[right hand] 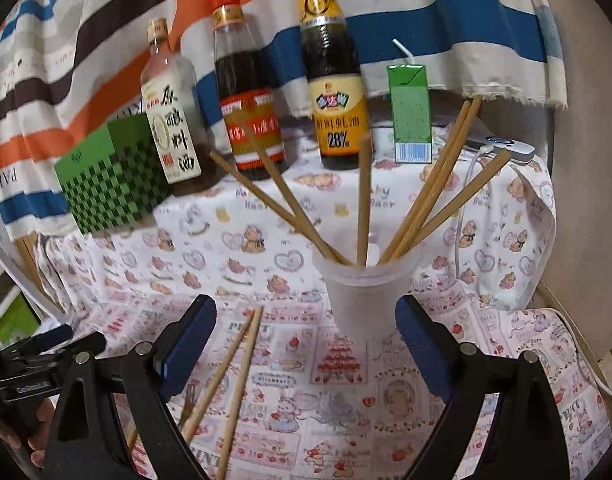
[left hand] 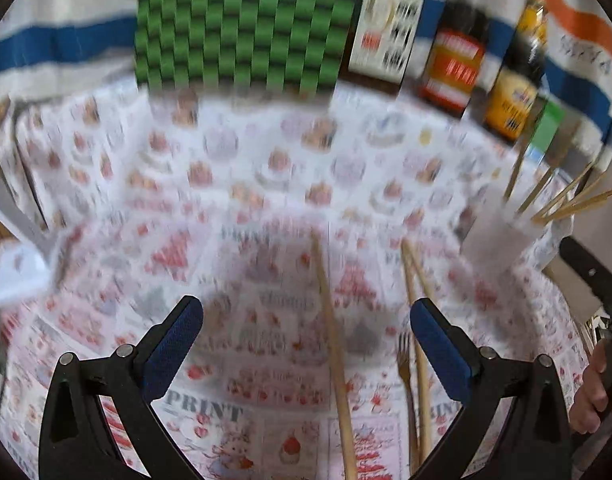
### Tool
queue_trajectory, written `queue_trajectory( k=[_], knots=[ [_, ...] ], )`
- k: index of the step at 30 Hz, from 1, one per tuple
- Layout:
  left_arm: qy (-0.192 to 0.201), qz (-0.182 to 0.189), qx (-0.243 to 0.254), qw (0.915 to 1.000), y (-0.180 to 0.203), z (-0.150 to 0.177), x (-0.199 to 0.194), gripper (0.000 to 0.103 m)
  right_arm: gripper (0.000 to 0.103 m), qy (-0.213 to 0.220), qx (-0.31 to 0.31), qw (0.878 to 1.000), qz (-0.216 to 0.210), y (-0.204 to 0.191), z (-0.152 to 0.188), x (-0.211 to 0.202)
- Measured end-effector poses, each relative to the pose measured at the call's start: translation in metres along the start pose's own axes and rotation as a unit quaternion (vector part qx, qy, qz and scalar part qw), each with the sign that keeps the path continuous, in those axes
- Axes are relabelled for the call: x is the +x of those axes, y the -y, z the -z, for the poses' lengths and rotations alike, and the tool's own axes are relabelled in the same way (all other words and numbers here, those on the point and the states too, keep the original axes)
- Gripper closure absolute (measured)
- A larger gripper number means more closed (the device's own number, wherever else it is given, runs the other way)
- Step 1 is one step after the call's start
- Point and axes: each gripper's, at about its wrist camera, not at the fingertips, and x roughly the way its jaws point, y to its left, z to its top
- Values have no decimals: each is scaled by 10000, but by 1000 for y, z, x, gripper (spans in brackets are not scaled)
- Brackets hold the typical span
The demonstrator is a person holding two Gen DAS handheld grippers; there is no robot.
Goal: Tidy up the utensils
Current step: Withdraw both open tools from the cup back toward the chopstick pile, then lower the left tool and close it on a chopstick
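Nearest the left wrist camera, the left gripper [left hand: 306, 320] has its blue-padded jaws spread wide with nothing between the pads. One loose chopstick [left hand: 333, 354] lies on the patterned tablecloth [left hand: 106, 320] inside that gap, running from six o'clock up toward twelve. A second chopstick [left hand: 420, 360] and a small fork [left hand: 406, 376] lie by the right-hand pad, at about four o'clock in the view.

The right gripper [right hand: 306, 336] also stands wide apart and empty. In its view the loose sticks and the fork sit at seven o'clock, beside its left-hand pad. Just beyond its fingertips, at about one o'clock from the gap, stands the translucent cup [right hand: 362, 300], already holding a fan of chopsticks [right hand: 364, 200].

Farther back, from eleven to one o'clock, stand a green checkered box [right hand: 114, 184], three sauce bottles [right hand: 250, 92] and a green carton [right hand: 412, 116] against a striped cloth [right hand: 426, 24].

The risks, as a judgement: the cup looks light and top-heavy, so a nudge from the right gripper or a stick pushed in at an angle could tip it. The thin sticks may roll or slip from the pads, and a careless pinch could catch the fork too.
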Motion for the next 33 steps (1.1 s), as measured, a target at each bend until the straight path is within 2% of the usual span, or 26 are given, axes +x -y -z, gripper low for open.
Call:
queue_trajectory(
  k=[2, 4, 9, 17, 21, 23, 25, 28, 31, 33],
  knots=[
    [-278, 47, 18, 9996, 0, 2, 12, 0, 11, -81, -59, 9999, 43, -2, 2, 3],
    [-423, -84, 98, 9990, 3, 5, 21, 0, 11, -153, -91, 9998, 62, -4, 4, 7],
    [-521, -503, 484, 9962, 12, 13, 31, 0, 11, -330, -215, 9991, 180, -9, 8, 14],
    [-687, -636, 771, 9926, 19, 18, 38, 1, 11, -498, -493, 9968, 378, -16, 13, 20],
    [-759, -593, 919, 9911, 25, 22, 41, 11, 11, -528, -505, 9965, 416, -16, 13, 22],
    [-689, -635, 926, 9913, 27, 24, 38, 12, 11, -544, -503, 9963, 425, -15, 14, 22],
    [-651, -517, 925, 9922, 29, 23, 34, 12, 11, -549, -511, 9962, 439, -15, 14, 23],
    [-615, -424, 905, 9931, 32, 24, 28, 18, 11, -564, -535, 9959, 462, -15, 14, 23],
    [-669, -338, 901, 9931, 34, 24, 26, 28, 11, -583, -542, 9957, 467, -15, 14, 24],
    [-742, -319, 904, 9926, 35, 25, 28, 39, 11, -593, -551, 9956, 480, -15, 14, 25]
  ],
)
